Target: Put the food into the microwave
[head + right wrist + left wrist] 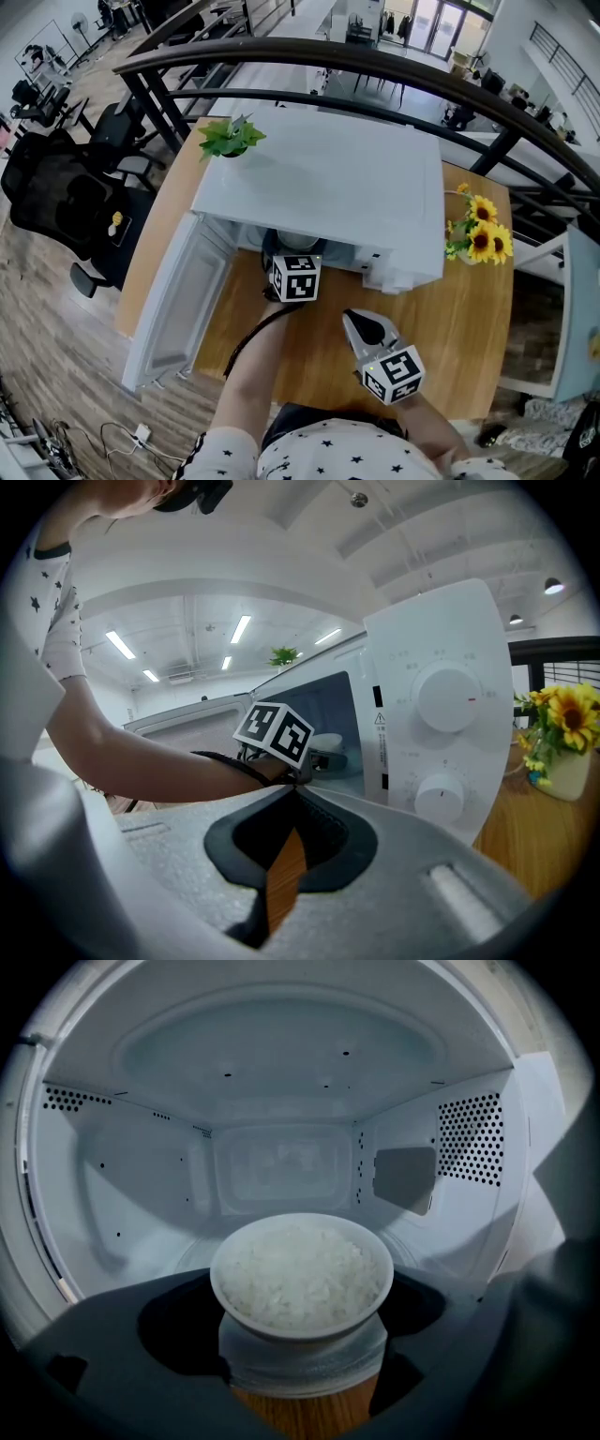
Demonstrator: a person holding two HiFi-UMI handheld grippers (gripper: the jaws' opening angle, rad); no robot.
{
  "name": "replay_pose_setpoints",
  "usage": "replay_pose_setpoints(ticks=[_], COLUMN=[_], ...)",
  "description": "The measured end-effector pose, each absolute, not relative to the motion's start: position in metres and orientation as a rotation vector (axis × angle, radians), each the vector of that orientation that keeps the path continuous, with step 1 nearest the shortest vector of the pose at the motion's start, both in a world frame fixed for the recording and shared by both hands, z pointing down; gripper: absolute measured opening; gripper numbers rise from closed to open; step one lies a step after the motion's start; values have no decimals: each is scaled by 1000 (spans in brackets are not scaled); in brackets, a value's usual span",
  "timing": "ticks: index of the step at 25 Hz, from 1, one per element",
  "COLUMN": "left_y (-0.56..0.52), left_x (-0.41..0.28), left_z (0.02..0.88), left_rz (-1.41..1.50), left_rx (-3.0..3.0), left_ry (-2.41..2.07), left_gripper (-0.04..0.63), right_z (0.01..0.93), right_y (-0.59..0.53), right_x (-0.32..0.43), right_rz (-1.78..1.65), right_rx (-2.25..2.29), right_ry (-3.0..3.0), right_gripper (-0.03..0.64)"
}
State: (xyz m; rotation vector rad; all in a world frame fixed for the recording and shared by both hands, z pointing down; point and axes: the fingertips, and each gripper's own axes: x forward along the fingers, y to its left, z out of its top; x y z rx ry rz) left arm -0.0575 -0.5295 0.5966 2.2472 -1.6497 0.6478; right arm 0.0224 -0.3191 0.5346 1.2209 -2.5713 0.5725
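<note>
The bowl of rice (300, 1274) is pinched between the jaws of the left gripper (302, 1358), at the mouth of the open microwave (319, 178). The left forearm reaches in toward 12 o'clock. The right gripper (291, 803), jaws pressed together and empty, hovers over the desk (469, 319) at 5 o'clock from the left one. Only the left gripper view shows the rice.

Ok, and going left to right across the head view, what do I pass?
Black office chair → open microwave door → left hand-held gripper, holding the bowl of rice → right hand-held gripper, shut and empty → sunflowers.
</note>
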Motion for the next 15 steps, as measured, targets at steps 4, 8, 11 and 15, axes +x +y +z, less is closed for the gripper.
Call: replay_pose_setpoints(ticks=[4,8,11,15], left_y=[-528,-526,-523,-512], left_x=[-57,-57,-60,-62], left_z=[597,595,596,593], left_rz=[645,623,613,593], left_rx=[2249,2248,2227,2232], left_ry=[-1637,-1620,-1606,-1591], left_gripper=[476,476,476,476], right_z=[533,532,530,527], right_y=[-318,-315,-312,-307], right_x=[23,23,21,19], right_rz=[569,570,567,559], right_rx=[1232,1240,1240,1246], right_ry=[-2570,-2567,-2569,-2570], right_gripper=[5,5,5,5])
